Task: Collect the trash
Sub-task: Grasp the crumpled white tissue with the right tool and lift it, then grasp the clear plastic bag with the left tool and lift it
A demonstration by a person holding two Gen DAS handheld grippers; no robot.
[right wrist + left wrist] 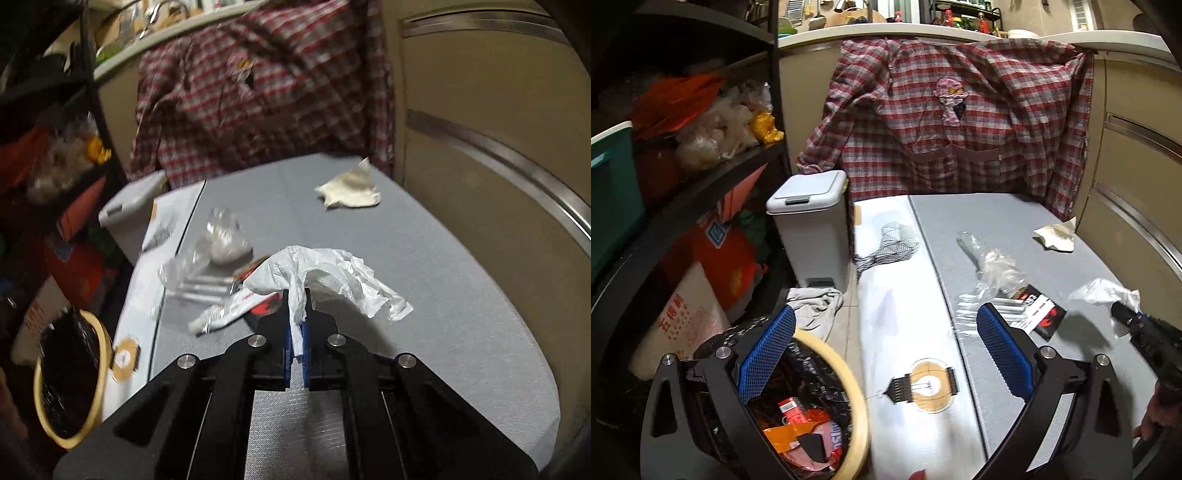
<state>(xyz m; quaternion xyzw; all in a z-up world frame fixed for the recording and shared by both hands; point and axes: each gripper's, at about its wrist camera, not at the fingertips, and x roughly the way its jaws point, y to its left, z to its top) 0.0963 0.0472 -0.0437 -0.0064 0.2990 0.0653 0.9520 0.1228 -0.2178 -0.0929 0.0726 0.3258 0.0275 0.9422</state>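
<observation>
Left wrist view: left gripper hangs level, jaws spread wide and empty, straddling the table's near-left edge and the yellow-rimmed, black-lined bin beside it. Remaining trash on the table: clear wrapper, red-and-black packet, cream tissue.

Right wrist view: right gripper points forward just above the table, pads pinching a thin fold of white tissue. Risk: the slight hold may slip or tear, dropping the tissue short of the bin at far left.
</observation>
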